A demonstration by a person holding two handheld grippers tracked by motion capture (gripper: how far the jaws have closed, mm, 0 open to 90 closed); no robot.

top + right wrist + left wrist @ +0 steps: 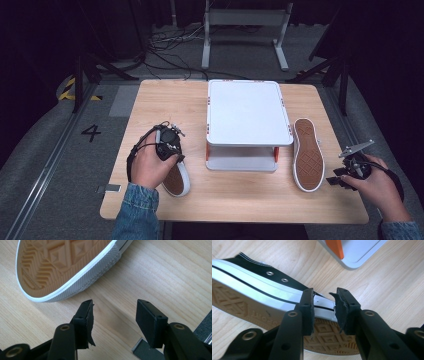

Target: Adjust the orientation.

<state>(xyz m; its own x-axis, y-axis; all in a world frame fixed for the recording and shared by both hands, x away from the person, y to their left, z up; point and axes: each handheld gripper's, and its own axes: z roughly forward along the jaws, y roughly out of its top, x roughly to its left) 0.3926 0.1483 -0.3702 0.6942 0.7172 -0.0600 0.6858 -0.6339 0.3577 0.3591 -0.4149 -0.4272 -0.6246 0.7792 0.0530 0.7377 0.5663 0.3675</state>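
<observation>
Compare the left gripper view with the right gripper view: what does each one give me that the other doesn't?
Left gripper view alone: the left sneaker on its side, black canvas with metal eyelets showing, the left gripper with its open jaws astride the white sole edge, and a corner of the white two-tier rack with its orange post.

Right gripper view alone: the right sneaker lying sole up, and the right gripper open over bare wood, short of the shoe.

Both: a tan patterned sole and the light wooden tabletop.

Two black sneakers, tan soles: left sneaker [177, 177] tipped on side; right sneaker [307, 154] sole-up beside shelf.
</observation>
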